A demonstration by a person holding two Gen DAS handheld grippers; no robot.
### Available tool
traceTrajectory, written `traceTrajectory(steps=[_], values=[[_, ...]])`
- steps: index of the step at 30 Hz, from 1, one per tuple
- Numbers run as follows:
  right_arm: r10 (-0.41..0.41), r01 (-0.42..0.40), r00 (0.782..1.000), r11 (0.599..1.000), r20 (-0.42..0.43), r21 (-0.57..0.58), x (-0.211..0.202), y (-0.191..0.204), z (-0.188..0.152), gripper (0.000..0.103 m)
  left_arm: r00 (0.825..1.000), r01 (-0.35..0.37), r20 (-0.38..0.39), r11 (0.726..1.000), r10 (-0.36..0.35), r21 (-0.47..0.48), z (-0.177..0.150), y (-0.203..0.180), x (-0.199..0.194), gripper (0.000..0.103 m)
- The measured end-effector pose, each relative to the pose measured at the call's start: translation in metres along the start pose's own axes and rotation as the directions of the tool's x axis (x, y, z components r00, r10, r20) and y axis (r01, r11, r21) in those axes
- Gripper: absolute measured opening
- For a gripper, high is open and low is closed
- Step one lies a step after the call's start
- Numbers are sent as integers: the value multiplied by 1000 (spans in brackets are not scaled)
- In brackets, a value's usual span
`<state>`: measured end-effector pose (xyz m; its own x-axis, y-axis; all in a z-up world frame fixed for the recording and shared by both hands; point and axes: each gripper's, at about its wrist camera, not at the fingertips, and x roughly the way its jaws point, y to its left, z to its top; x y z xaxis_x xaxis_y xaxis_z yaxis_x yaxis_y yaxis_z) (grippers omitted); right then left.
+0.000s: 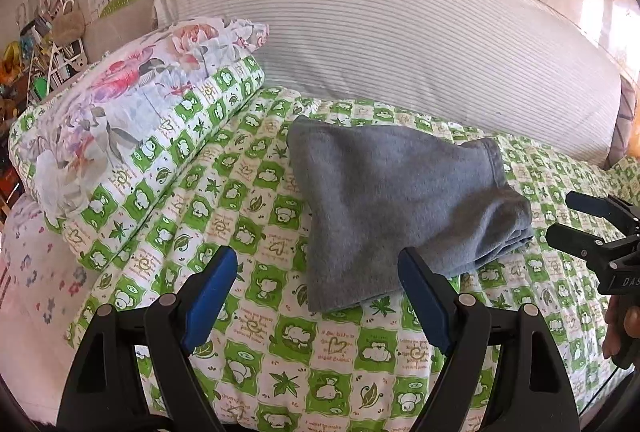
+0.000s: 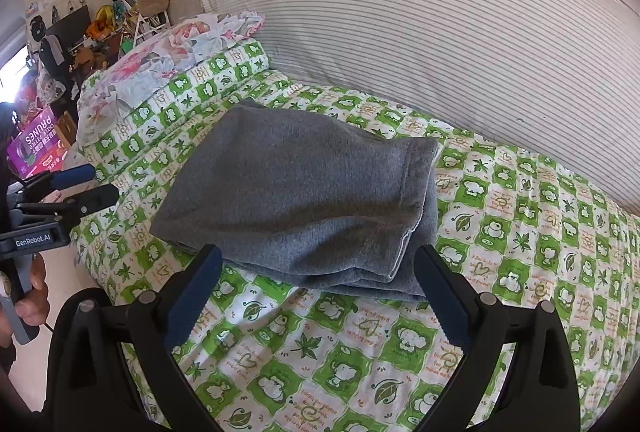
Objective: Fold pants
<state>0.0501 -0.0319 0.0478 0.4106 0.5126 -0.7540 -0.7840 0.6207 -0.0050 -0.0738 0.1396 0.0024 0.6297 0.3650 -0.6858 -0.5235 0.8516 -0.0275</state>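
Note:
The grey pants lie folded into a compact bundle on the green-and-white patterned bed cover; they also show in the right wrist view. My left gripper is open and empty, just in front of the bundle's near left edge. My right gripper is open and empty, just in front of the bundle's near edge. The right gripper shows at the right edge of the left wrist view. The left gripper shows at the left edge of the right wrist view.
A large striped pillow lies behind the pants. A floral pillow rests on a folded green-patterned quilt to the left. A cluttered shelf and a purple box stand beyond the bed's left edge.

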Motion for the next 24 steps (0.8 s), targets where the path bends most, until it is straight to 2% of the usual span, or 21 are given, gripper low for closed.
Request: traceTrajectory(steps=[24], values=[[-8,8,1000,1000,-2,11,-2,-5,-2,98,1000,9,3,1000,-9,16,2,-3,3,83]])
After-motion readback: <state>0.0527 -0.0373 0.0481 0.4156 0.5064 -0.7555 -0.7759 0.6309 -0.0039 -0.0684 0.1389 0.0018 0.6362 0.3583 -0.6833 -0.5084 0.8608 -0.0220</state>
